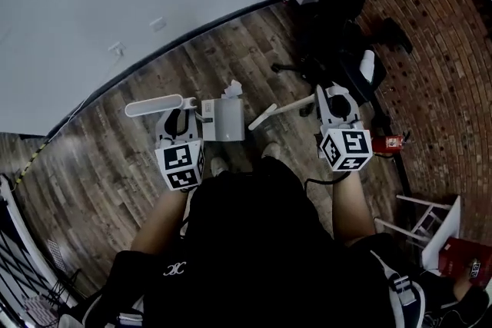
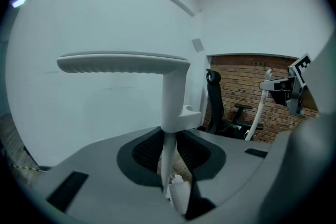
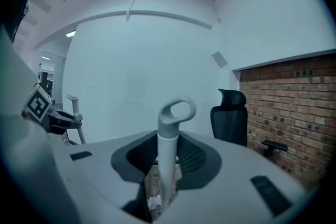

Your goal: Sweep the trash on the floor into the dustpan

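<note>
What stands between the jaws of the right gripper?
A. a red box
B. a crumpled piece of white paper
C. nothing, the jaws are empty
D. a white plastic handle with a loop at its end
D: in the right gripper view, the right gripper is shut on the white plastic handle with a loop at its end, which passes between the jaws with the loop beyond them.

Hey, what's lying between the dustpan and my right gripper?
Head view: only the white broom stick, clamped in the right gripper, reaches across the wood floor toward the dustpan. Otherwise that stretch is bare boards.
</note>
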Available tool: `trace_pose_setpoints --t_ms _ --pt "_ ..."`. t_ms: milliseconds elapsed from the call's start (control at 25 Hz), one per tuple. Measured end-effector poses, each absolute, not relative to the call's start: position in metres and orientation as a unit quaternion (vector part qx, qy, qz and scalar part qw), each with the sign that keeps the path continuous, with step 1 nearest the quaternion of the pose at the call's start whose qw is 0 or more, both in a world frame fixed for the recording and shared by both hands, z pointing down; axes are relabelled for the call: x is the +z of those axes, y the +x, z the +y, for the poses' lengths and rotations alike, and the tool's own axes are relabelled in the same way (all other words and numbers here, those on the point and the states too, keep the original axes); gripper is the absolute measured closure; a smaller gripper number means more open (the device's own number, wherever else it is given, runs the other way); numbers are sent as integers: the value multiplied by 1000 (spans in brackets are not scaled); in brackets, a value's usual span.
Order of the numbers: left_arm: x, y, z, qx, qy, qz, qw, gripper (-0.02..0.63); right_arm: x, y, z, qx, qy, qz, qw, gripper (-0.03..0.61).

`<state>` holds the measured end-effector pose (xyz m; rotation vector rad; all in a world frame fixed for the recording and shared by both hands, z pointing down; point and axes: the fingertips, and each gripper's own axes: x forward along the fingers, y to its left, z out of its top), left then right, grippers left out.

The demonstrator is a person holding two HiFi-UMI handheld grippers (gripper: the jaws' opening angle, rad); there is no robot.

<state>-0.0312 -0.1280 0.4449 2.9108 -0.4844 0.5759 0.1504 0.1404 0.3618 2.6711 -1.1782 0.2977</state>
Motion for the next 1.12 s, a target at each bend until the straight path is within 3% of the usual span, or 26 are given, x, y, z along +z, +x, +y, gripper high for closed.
trace_pose_setpoints --t_ms 400,720,1120 --pt "495 17 -152 233 919 -300 104 529 400 250 62 109 817 -548 141 475" --pt "551 -13 -144 274 810 -492 164 529 448 298 12 112 670 -706 200 476" --pt "639 -26 -134 333 729 -565 196 529 511 268 -52 58 473 -822 312 476"
